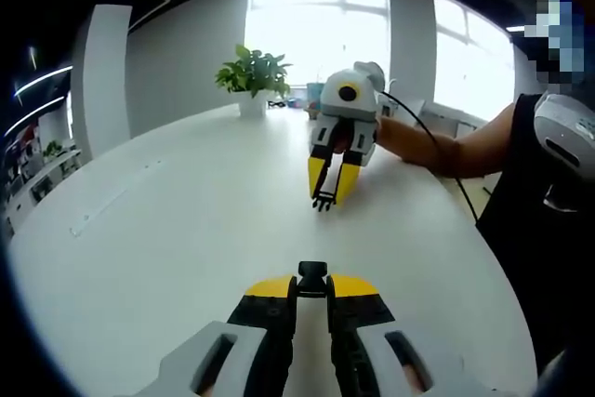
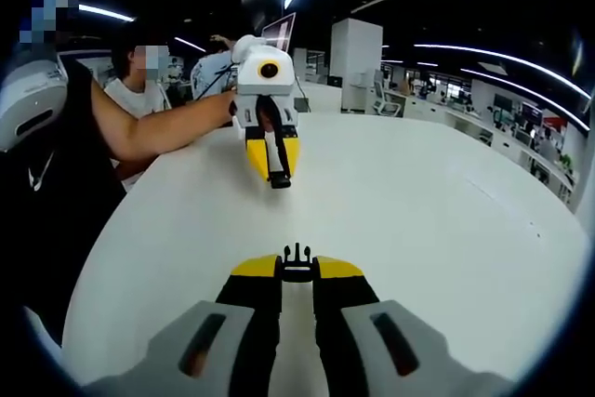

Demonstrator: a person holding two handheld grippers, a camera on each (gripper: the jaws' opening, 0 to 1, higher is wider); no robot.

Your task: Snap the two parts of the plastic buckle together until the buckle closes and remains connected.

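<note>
- Left tool [image 1: 312, 287]: yellow-tipped jaws drawn narrow, pinching a black buckle socket [image 1: 312, 279] at the tips; the part pokes out just past the jaw ends, above the white counter [image 1: 167, 220].
- Right tool [image 2: 297, 271]: jaws likewise narrow, clamped on the black pronged buckle half [image 2: 297, 264], prongs pointing forward.
- In the left gripper view the right tool sits across the counter, tilted down, prongs at its tip near the surface.
- In the right gripper view the left tool faces back, its black part at the jaw tips.
- The two buckle parts are well apart, not joined.
- Potted plant [image 1: 253, 76] at the far counter edge by bright windows.
- Person's forearm [image 1: 446, 146] behind the right tool.
</note>
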